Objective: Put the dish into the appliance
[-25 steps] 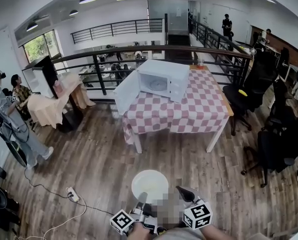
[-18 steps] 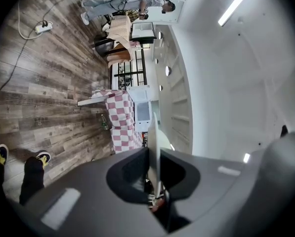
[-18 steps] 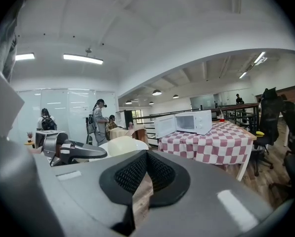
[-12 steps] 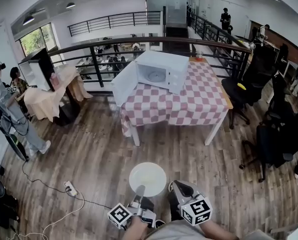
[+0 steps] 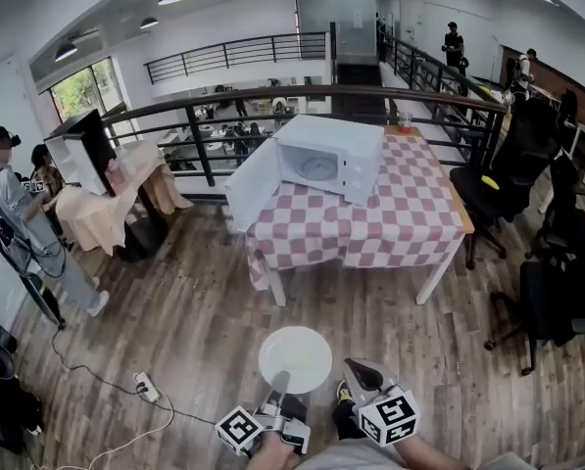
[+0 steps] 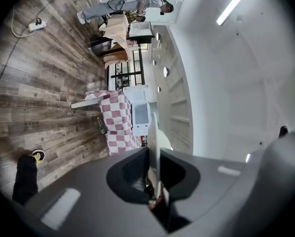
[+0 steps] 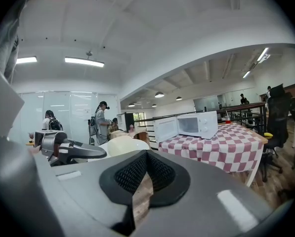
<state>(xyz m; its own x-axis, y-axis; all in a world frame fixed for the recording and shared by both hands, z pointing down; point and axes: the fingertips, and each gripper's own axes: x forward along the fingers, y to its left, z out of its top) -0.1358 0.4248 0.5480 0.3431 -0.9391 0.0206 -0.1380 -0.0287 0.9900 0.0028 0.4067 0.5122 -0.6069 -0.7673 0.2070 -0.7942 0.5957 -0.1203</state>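
A white dish (image 5: pixel 295 358) hangs level above the wooden floor, with my left gripper (image 5: pixel 277 388) shut on its near rim. In the left gripper view the dish (image 6: pixel 154 142) shows edge-on between the pads of my left gripper (image 6: pixel 154 157). My right gripper (image 5: pixel 356 370) is beside the dish on the right, shut and empty; its pads meet at the tip (image 7: pixel 147 157). The white microwave (image 5: pixel 321 157) stands on the checked table (image 5: pixel 390 228) ahead, its door (image 5: pixel 251 184) swung open to the left. The right gripper view also takes in the microwave (image 7: pixel 189 125) and the dish (image 7: pixel 118 145).
Two people (image 5: pixel 18 228) stand at the left by a cloth-draped table (image 5: pixel 106 204). A power strip (image 5: pixel 145 388) with a cable lies on the floor at the lower left. Black office chairs (image 5: pixel 512 179) crowd the right. A railing (image 5: pixel 272 101) runs behind the table.
The room has shifted slightly in the head view as the person moves. The dish stays in my left gripper in front of the body, and both grippers keep their states.
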